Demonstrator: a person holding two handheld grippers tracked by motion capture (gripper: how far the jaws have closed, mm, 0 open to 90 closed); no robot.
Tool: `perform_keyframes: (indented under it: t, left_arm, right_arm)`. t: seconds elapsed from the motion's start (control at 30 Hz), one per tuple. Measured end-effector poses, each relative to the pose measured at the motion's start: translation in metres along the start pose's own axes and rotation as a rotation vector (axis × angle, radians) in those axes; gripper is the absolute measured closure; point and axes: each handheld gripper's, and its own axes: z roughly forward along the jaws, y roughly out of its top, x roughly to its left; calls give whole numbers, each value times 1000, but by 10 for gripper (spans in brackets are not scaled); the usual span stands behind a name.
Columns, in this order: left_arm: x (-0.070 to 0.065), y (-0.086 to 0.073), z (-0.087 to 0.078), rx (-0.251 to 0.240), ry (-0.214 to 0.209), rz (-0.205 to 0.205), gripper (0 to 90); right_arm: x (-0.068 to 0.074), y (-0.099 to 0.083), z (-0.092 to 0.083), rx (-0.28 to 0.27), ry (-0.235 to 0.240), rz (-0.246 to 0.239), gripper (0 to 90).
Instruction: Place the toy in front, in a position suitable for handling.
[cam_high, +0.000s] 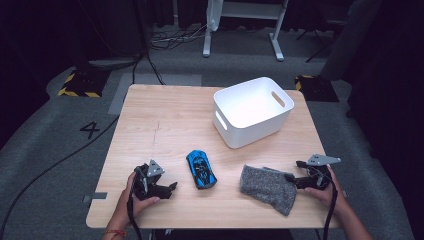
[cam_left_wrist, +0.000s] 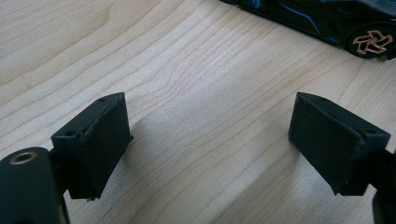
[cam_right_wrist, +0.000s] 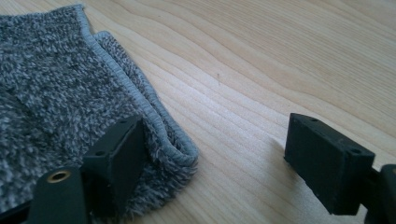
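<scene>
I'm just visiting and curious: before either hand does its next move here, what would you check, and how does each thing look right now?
1. Left gripper open, nothing between its fingers: ok.
2. Right gripper open: ok, though one of its fingers sits over the corner of the grey cloth.
3. Blue toy car free on the table, apart from both grippers: ok.
4. White bin upright, opening unobstructed: ok.
5. Bin empty inside: looks empty from above.
6. Which thing is meant to be moved: cannot tell.

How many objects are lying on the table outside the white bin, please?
2: a blue toy car near the table's middle front, and a grey towel to its right. The bin's inside isn't fully visible.
</scene>
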Motion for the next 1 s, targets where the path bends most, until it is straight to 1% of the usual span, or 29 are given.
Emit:
perform_keyframes:
  t: [0.13,0.2,0.23,0.27,0.33,0.37,0.4,0.43,0.5,0.57,0.6,0.63,0.67,0.7,0.73,0.77,0.8,0.83,0.87,0.9,0.97,1.0]
  left_arm:
    - [0,0,0,0,0,0,130]
    - [0,0,0,0,8,3,132]
    - [0,0,0,0,8,3,133]
    - [0,0,0,-2,11,7,132]
    - [0,0,0,-2,11,8,132]
    - [0,0,0,-2,11,8,132]
    - [0,0,0,-3,11,5,133]
    - [0,0,0,-4,12,5,134]
    - [0,0,0,-3,11,5,134]
    - [0,0,0,-4,10,7,134]
    - [0,0,0,0,8,6,133]
    - [0,0,0,0,8,6,133]
    - [0,0,0,0,8,6,133]
    - [0,0,0,0,8,6,133]
    - [0,0,0,-1,7,5,133]
    - [0,0,0,0,2,5,132]
    - [0,0,0,0,2,5,132]
    - [0,0,0,0,1,5,132]
    - [0,0,0,0,2,6,131]
    - [0,0,0,0,2,6,132]
    - [0,0,0,0,1,5,131]
    - [0,0,0,0,1,5,131]
  right_arm:
    - [0,0,0,2,1,-2,208]
    - [0,1,0,10,4,-10,212]
    - [0,1,0,10,4,-10,212]
    - [-1,3,0,21,6,-6,211]
    - [-1,4,0,21,2,-5,213]
    - [0,5,-2,17,-13,-5,214]
    - [3,11,-9,4,-37,-17,218]
    - [4,14,-14,-18,-47,-20,219]
    - [8,21,-22,-53,-56,-21,219]
    - [11,24,-24,-60,-57,-28,218]
    - [16,30,-27,-79,-53,-37,219]
    - [19,34,-27,-84,-49,-40,219]
    - [19,34,-27,-84,-49,-40,219]
    - [23,38,-26,-93,-44,-39,219]
    - [33,49,-24,-101,-35,-54,220]
    - [39,54,-22,-106,-24,-66,223]
    - [39,54,-22,-106,-24,-66,223]
    - [46,59,-20,-108,-14,-81,225]
    - [60,68,-15,-110,15,-110,225]
    - [60,68,-15,-110,15,-110,225]
    - [75,73,-9,-102,38,-146,223]
    - [81,75,-6,-103,57,-157,222]
